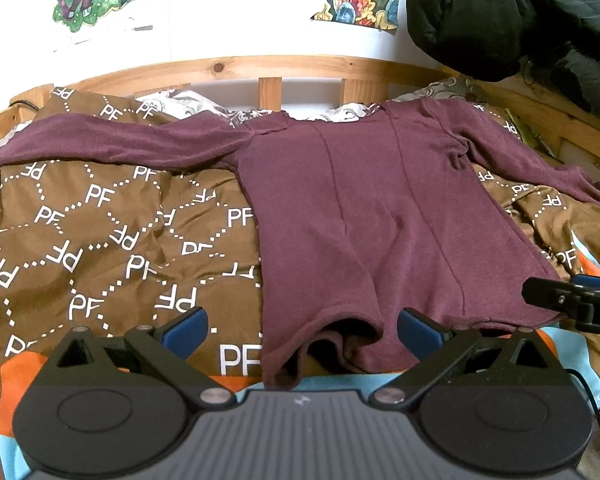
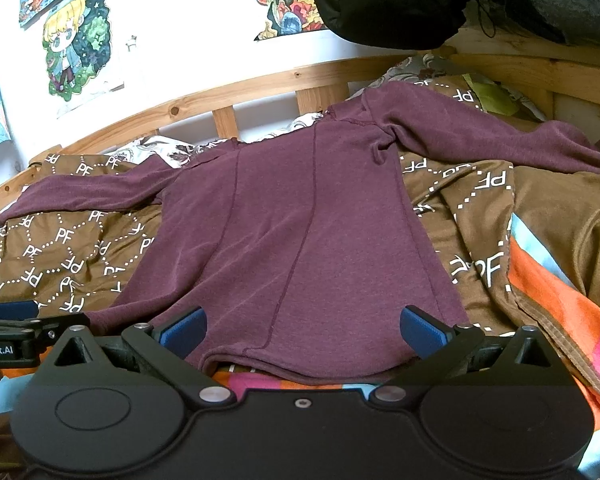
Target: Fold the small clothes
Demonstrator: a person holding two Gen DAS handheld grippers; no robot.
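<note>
A maroon long-sleeved top [image 1: 352,216] [image 2: 300,232] lies flat on the bed, neck toward the headboard, both sleeves spread out to the sides. Its bottom hem [image 1: 340,336] is rumpled and lifted a little at the near edge. My left gripper [image 1: 302,332] is open at the hem's left half, blue pads on either side of the cloth fold. My right gripper [image 2: 302,330] is open over the hem's right half, nothing between its fingers. The right gripper's tip [image 1: 572,300] shows at the right edge of the left wrist view.
A brown bedspread [image 1: 100,240] printed with white PF letters covers the bed. A wooden slatted headboard [image 1: 270,76] runs along the back. A black jacket [image 1: 500,12] hangs at the upper right. An orange, pink and blue striped blanket [image 2: 560,300] lies at the near right.
</note>
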